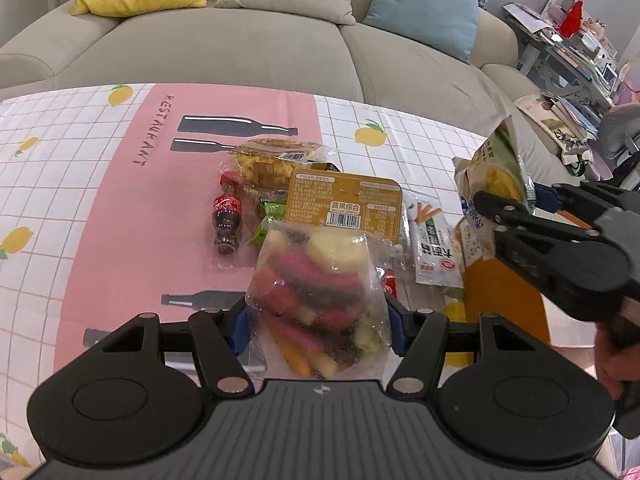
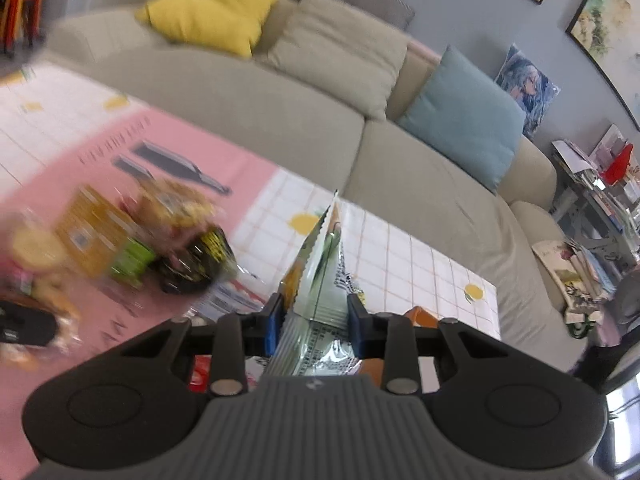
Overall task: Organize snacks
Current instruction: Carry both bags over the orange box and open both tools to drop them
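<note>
In the left view, the left claw (image 1: 318, 330) gripped a clear bag (image 1: 318, 292) of dried vegetables above the desk (image 1: 80, 208), clear of the remaining pile. In the right view, the right claw (image 2: 316, 320) pinched a green packet (image 2: 320, 280) by its end, lifted, probably for sorting.

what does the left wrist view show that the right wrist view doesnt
Only the left wrist view shows the left gripper shut on a clear bag of dried fruit and vegetable chips, a sharp view of the small cola bottle, and the right gripper from outside.

Only the right wrist view shows the silver back of the green snack packet, framed paintings, and a dark blurred bowl.

Both show the green snack packet, the gold box, the pink tablecloth and the sofa.
</note>
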The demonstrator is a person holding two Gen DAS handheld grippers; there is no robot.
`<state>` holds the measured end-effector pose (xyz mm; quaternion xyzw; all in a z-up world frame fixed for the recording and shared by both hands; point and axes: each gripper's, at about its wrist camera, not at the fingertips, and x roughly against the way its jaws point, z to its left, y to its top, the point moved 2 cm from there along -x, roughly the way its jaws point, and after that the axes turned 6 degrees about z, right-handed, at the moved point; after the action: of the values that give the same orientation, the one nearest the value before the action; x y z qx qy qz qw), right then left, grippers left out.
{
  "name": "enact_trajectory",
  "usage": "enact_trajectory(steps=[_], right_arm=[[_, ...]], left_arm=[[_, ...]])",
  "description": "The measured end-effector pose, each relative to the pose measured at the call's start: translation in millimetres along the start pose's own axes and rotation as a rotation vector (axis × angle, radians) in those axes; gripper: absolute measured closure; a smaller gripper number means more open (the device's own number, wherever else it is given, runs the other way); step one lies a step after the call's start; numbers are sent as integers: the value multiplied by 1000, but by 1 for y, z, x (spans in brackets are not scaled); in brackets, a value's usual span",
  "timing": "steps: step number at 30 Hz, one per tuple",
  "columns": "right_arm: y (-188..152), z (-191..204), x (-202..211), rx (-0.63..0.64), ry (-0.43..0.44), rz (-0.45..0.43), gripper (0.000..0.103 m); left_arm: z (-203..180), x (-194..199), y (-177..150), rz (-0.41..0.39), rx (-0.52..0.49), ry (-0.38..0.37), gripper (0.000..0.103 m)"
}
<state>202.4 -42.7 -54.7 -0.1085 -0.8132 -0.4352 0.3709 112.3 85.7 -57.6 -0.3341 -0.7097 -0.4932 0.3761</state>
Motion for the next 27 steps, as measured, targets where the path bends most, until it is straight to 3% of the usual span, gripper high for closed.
enact_trajectory(steps=[3,7,12,19,23,27], right_arm=[[-4,-9,24,-58,114,-12,72],[-14,-28,45,-167,283,34,72],[-26,-63,73,-288,366,26,72],[-43,-123,108,-372,331,0,72],[-60,-152,111,-369,258,31,72],[-77,-174,104,-386,241,71,72]], left_arm=[[-4,9,-6,5,3,-12,31],[-14,20,-11,13,-8,-28,31],[-39,39,-7,-2,-47,-76,31],[-93,50,10,2,-140,-167,31],[-133,45,19,13,-224,-185,31],[-173,29,24,52,-290,-225,31]])
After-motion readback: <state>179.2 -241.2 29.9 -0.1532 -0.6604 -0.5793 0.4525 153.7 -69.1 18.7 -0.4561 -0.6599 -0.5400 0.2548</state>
